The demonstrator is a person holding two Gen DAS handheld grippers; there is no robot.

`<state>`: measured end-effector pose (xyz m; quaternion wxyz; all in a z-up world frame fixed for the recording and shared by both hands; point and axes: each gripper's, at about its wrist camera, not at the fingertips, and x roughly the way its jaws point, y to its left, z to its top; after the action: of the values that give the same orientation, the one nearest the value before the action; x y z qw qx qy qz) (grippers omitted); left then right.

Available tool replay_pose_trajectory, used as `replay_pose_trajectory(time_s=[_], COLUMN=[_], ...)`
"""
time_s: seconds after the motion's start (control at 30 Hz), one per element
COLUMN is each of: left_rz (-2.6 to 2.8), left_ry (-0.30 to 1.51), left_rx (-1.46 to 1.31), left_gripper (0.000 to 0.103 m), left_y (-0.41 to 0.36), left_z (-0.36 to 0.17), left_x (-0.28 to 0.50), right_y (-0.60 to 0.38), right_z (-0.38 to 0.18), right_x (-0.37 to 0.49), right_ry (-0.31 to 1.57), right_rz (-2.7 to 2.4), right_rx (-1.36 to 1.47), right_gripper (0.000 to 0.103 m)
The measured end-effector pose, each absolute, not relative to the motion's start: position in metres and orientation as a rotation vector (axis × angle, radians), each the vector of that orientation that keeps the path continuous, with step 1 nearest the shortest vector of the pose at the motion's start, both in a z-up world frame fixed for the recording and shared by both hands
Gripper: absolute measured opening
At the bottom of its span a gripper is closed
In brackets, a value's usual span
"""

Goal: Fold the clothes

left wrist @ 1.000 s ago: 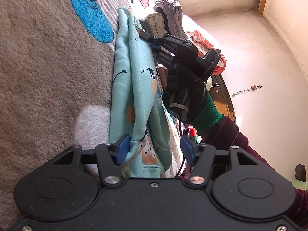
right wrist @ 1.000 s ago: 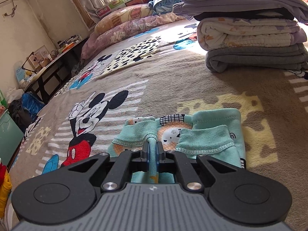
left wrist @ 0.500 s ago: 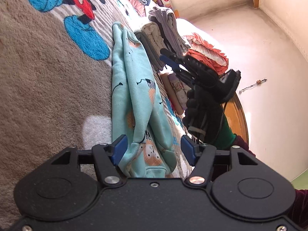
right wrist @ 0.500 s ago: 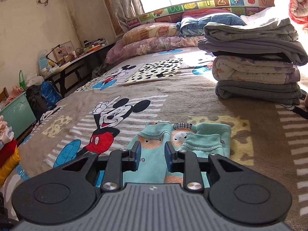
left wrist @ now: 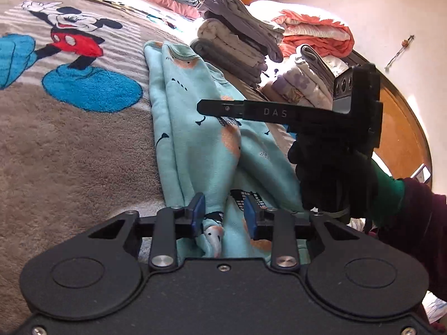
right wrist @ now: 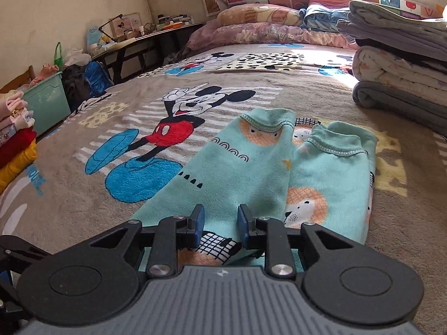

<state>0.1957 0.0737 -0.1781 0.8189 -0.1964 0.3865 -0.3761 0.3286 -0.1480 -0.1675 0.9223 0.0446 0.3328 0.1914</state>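
Fingers first: left gripper (left wrist: 223, 216) stands part open, blue pads either side of a raised pleat at the near end of the teal garment (left wrist: 195, 145) but not closed on it; right gripper (right wrist: 219, 223) also part open w/ nothing held, low over the same near end. The garment, teal fleece w/ lion print, lies lengthwise on the Mickey blanket (right wrist: 139, 128), just right of the Mickey figure, narrowed into a long strip, two stitched cuffs at the far end side by side. Step, as I judge it: between folds, long sides already in, cross fold not made. Next move would need both grippers to pinch the near edge at two spots & carry it toward the cuffs, keeping layers together. Count: 1 teal garment, 2 grippers, 1 gloved hand (left wrist: 329, 173) in view. Beyond the garment, 1 stack of folded bedding (right wrist: 399, 64), approx 4 pcs.
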Motion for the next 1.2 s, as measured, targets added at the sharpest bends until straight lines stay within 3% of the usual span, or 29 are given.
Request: replay_pose_trajectory(time_s=[0.37, 0.53, 0.77, 0.97, 1.2], left_rz=[-0.842, -0.866, -0.883, -0.890, -0.885], left_ry=[0.810, 0.832, 0.869, 0.874, 0.871], left_rx=[-0.443, -0.471, -0.507, -0.496, -0.475], left_gripper=[0.030, 0.039, 0.039, 0.042, 0.047], left_y=[0.085, 0.084, 0.084, 0.081, 0.080], left_z=[-0.174, -0.175, -0.178, -0.177, -0.173], left_x=[0.186, 0.192, 0.201, 0.201, 0.198], right_y=[-0.151, -0.131, -0.121, -0.143, -0.176], right_z=[-0.138, -0.148, -0.175, -0.140, -0.128], right_x=[0.374, 0.415, 0.433, 0.413, 0.312], right_ry=[0.664, 0.674, 0.697, 0.660, 0.625], right_rz=[0.431, 0.453, 0.473, 0.441, 0.395], right_rx=[0.036, -0.012, -0.054, 0.024, 0.085], right_gripper=[0.028, 0.028, 0.028, 0.028, 0.032])
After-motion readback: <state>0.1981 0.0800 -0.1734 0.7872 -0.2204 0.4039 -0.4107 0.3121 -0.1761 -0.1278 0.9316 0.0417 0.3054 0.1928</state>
